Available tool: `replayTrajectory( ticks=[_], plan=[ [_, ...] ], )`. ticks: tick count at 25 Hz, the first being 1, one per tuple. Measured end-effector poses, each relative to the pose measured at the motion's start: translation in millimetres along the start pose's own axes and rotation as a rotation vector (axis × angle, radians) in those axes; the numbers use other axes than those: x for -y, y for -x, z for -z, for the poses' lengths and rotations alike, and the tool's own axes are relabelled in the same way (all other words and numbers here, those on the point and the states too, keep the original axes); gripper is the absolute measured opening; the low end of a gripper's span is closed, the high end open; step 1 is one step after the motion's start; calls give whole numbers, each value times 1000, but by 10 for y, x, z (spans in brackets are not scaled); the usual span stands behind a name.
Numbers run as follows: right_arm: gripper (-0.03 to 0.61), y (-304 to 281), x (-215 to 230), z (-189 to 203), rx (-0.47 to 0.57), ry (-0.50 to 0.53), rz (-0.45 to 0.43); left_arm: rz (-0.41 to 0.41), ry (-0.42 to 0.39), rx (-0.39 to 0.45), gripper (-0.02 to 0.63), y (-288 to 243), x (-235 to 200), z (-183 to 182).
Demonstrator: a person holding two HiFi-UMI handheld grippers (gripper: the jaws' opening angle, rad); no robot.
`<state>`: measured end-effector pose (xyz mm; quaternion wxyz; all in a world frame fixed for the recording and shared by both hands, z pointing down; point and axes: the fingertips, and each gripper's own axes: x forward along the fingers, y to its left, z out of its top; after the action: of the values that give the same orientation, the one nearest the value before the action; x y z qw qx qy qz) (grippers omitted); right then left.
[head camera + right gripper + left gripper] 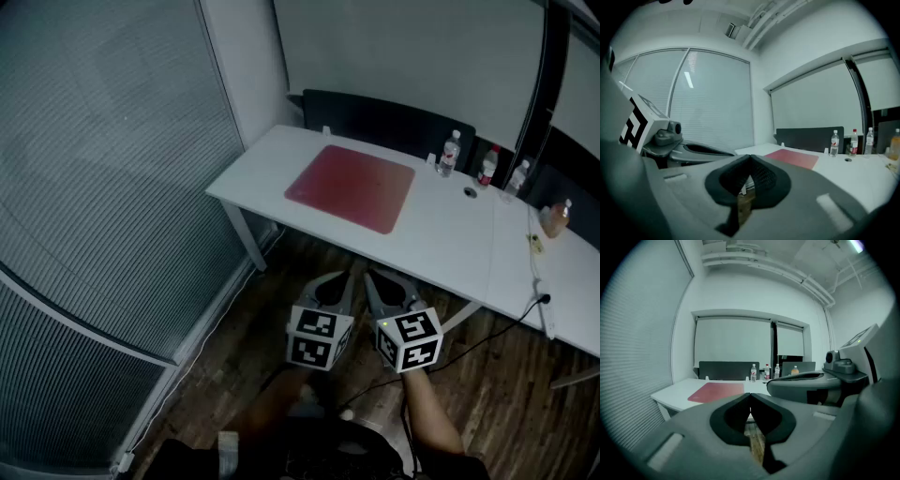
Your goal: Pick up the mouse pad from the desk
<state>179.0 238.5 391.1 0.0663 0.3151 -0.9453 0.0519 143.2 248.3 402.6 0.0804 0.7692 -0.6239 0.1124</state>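
A red mouse pad (352, 187) lies flat on the white desk (450, 239), towards its left end. It also shows as a red patch in the left gripper view (717, 392) and the right gripper view (793, 158). My left gripper (342, 281) and right gripper (378, 279) hang side by side over the wooden floor, short of the desk's near edge. Both are shut with nothing between the jaws (750, 395) (750, 158). Each gripper sees the other beside it.
Three water bottles (450, 153) stand at the desk's far edge by a dark partition (375, 117). An orange-drink bottle (555, 218) sits at the right. A cable (487, 336) trails off the desk to the floor. Window blinds (103, 169) run along the left.
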Motion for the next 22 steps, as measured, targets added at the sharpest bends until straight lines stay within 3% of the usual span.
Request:
replayTrajectory(
  ticks=[11, 22],
  plan=[
    [2, -64, 56, 13, 0, -8, -15, 10, 3, -20, 6, -131, -54, -9],
    [2, -906, 243, -60, -16, -1, -19, 38, 26, -33, 6, -698, -709, -65]
  ],
)
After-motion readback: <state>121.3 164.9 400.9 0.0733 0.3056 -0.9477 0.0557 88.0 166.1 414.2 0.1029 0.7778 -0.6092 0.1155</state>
